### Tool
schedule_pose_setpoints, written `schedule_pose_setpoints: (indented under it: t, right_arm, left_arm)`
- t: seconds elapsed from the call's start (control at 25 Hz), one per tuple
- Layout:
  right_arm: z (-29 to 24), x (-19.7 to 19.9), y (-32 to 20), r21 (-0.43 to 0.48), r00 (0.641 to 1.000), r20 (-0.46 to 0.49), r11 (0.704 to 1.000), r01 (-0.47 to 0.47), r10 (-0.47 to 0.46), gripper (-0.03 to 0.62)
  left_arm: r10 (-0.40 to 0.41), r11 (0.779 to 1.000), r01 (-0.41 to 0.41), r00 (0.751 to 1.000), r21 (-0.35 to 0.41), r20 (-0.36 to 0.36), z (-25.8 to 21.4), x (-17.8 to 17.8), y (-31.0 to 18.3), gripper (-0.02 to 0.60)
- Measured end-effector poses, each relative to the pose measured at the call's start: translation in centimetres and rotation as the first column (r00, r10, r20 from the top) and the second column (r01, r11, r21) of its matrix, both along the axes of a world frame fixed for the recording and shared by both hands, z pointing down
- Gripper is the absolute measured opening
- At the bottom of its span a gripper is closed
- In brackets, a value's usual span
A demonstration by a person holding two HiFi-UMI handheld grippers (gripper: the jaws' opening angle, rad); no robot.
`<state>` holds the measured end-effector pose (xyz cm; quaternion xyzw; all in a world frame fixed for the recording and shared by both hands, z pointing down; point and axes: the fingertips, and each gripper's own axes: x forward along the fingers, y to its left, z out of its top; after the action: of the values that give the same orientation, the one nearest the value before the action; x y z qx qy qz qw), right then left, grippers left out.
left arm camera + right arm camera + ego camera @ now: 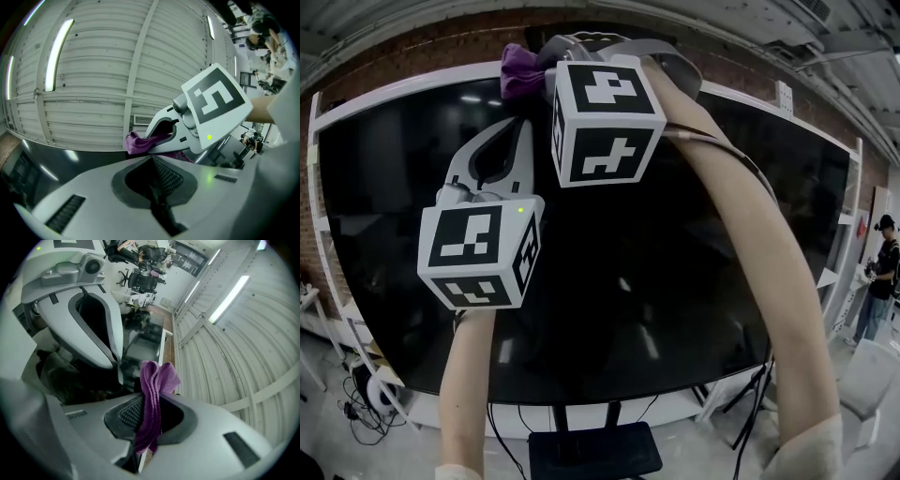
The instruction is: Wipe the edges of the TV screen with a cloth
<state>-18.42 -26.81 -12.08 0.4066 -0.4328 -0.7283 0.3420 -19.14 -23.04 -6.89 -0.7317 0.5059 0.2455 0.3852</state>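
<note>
My right gripper (149,420) has its jaws clamped on the purple cloth (157,378), which sits bunched at the top edge of the TV screen (675,281), left of its middle. My left gripper (157,185) has its jaws closed together on nothing. It is just below that top edge, in front of the dark screen.

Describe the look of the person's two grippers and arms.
Both the left gripper and right gripper are pale grey plastic with dark ribbed pads; each carries a white cube with black square markers, the left cube showing a green light. A thin cable runs along the right arm. Sleeves are short and light.
</note>
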Motion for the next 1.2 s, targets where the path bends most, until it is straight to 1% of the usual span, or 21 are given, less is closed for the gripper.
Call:
schedule_pose_setpoints:
  t: [0.16,0.28,0.4,0.6,0.8,0.92,1.04,1.12,1.2]
  right_arm:
    - [0.0,1.7,0.3,-0.015,0.999,0.013,0.999,0.033,-0.033,0.061]
    - [-0.2,2.8,0.5,-0.014,0.998,0.013,0.998,0.055,-0.055,0.061]
    - [0.0,4.2,0.4,-0.023,0.998,-0.003,0.998,0.067,-0.067,0.061]
    - [0.7,6.9,0.7,-0.043,0.993,-0.025,0.993,0.113,-0.114,0.061]
    - [2.1,9.6,0.8,-0.07,0.986,-0.072,0.987,0.146,-0.151,0.061]
    - [2.2,10.9,0.8,-0.07,0.982,-0.075,0.984,0.166,-0.171,0.061]
    - [2.2,12.3,0.7,-0.053,0.982,-0.091,0.985,0.162,-0.166,0.061]
    - [2.1,12.7,0.7,-0.042,0.981,-0.101,0.986,0.162,-0.165,0.061]
    - [2.0,12.5,0.8,-0.042,0.98,-0.112,0.986,0.161,-0.165,0.061]
  left_arm:
    - [0.011,1.0,-0.01,1.0,-0.015,0.015,-0.1,2.6,0.0,0.015]
    - [-0.018,0.999,0.019,1.0,-0.027,0.02,-0.3,4.1,-0.2,0.015]
    - [-0.031,0.999,0.031,1.0,-0.033,0.002,-0.1,5.8,-0.4,0.015]
    - [-0.098,0.993,0.099,0.995,-0.057,0.022,0.3,10.5,-0.9,0.015]
    - [-0.126,0.989,0.125,0.992,-0.075,-0.002,1.2,14.6,-0.6,0.015]
    - [-0.146,0.986,0.145,0.989,-0.085,-0.007,1.6,16.0,-0.7,0.015]
    - [-0.167,0.982,0.166,0.986,-0.09,-0.003,1.9,17.2,-0.6,0.015]
    - [-0.191,0.978,0.191,0.982,-0.081,0.003,1.9,17.6,-0.4,0.015]
    - [-0.195,0.978,0.194,0.981,-0.077,-0.002,1.6,17.8,-0.2,0.015]
